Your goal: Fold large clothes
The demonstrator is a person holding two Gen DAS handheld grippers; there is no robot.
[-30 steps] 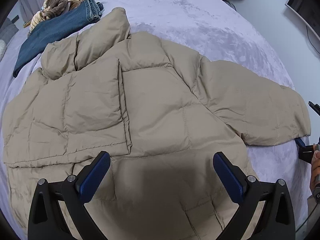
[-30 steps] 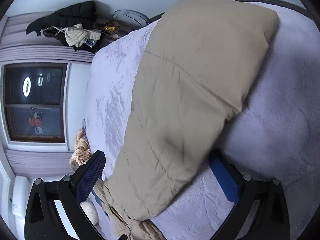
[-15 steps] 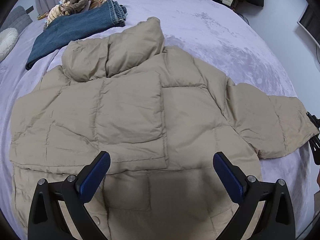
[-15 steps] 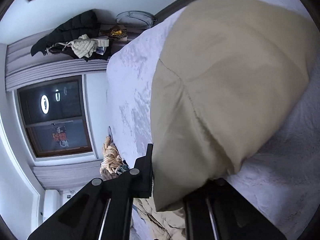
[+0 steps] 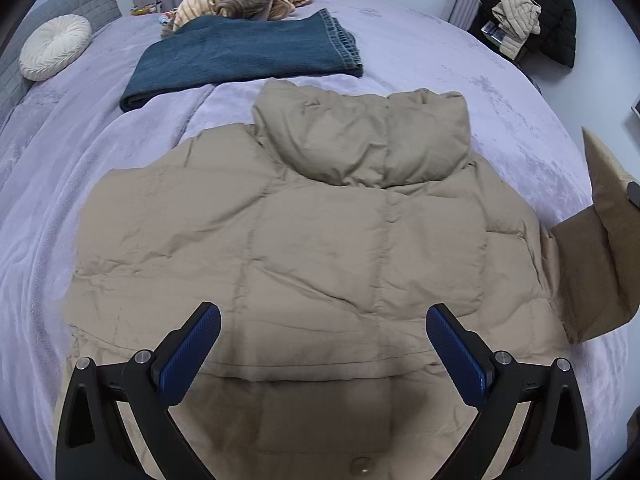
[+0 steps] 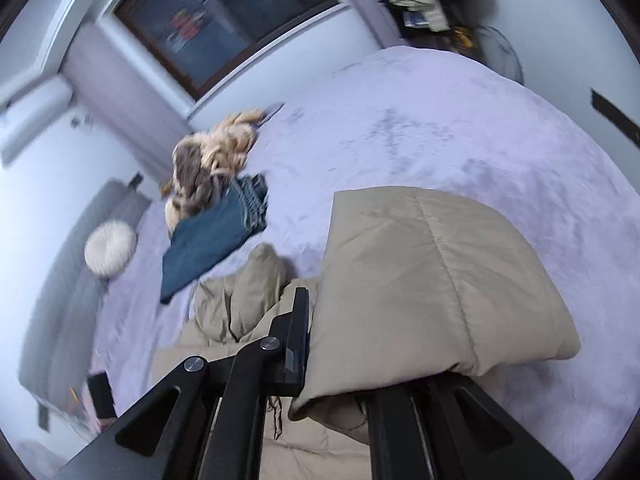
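The left wrist view takes in the whole tan puffer jacket (image 5: 320,248) spread flat on the lavender bed (image 5: 460,76), collar towards the folded jeans (image 5: 240,56), while the right wrist view alone shows the window (image 6: 224,16). The left gripper (image 5: 323,354) hovers released over the jacket's hem. The right gripper (image 6: 340,364) is clenched on the jacket's sleeve (image 6: 432,280), lifted beside the body.

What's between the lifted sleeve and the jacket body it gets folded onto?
Nothing visible. The right tongs are shut on the sleeve, raised beside the beige puffer jacket. The jacket's back is bare; the folded jeans lie apart, beyond the collar.
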